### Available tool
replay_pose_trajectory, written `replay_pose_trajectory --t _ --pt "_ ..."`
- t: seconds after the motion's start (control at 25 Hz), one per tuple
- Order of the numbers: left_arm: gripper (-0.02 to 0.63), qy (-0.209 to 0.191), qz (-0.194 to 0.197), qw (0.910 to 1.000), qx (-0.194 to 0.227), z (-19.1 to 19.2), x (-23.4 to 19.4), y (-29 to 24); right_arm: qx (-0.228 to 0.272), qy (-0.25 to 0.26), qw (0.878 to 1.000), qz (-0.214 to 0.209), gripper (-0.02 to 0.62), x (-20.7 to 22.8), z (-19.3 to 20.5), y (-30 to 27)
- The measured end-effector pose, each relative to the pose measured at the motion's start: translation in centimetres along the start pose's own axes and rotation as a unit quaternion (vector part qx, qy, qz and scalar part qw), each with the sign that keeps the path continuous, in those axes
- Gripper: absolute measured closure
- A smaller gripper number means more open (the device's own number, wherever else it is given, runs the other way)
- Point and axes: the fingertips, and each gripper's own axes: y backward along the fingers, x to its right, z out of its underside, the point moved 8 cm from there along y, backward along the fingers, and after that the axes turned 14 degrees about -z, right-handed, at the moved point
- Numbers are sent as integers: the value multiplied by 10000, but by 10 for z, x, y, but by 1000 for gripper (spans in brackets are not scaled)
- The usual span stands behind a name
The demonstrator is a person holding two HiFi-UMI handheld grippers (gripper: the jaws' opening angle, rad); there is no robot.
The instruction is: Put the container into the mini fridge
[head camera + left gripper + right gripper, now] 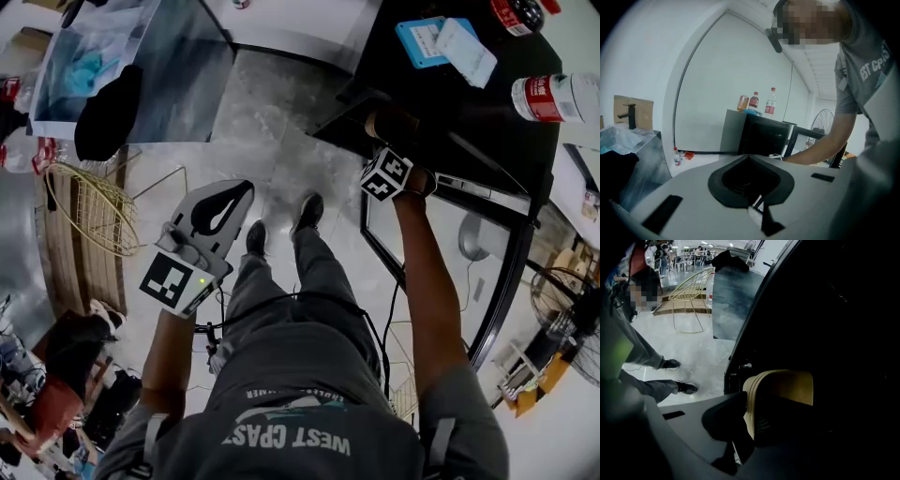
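- Container [787, 385], 1 only, sat pinched in my right gripper [774, 408] inside the mini fridge [441, 112].
- My left gripper [242, 192] hung pressed together, empty.
- 2 bottles [553, 97] stood on top; 1 open door [441, 272] flanked my arm.

The rounded container [780, 390] is pale yellow-tan with fine lines along its edge. The box-shaped mini fridge [450, 131] is black. The left tongs [246, 187] are light grey with black lining; their marker cube [176, 281] carries black-and-white square patterns. The polished stone floor [272, 122] is grey-white and faintly marbled. The clear plastic bottle [553, 98] has a red label.
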Motion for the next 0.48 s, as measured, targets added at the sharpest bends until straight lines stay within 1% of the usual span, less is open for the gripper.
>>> replay_pose_trajectory --t 0.16,0.28,0.48 --pt "591 -3 -8 10000 -40 4 -1 -3 -52 56 9997 212 532 9 1 -6" --pt "591 -73 -18 10000 35 6 -4 -3 -109 170 9990 394 526 15 2 -9" --pt "591 54 -35 9999 -120 8 -2 -3 -186 322 9978 553 515 24 4 -15"
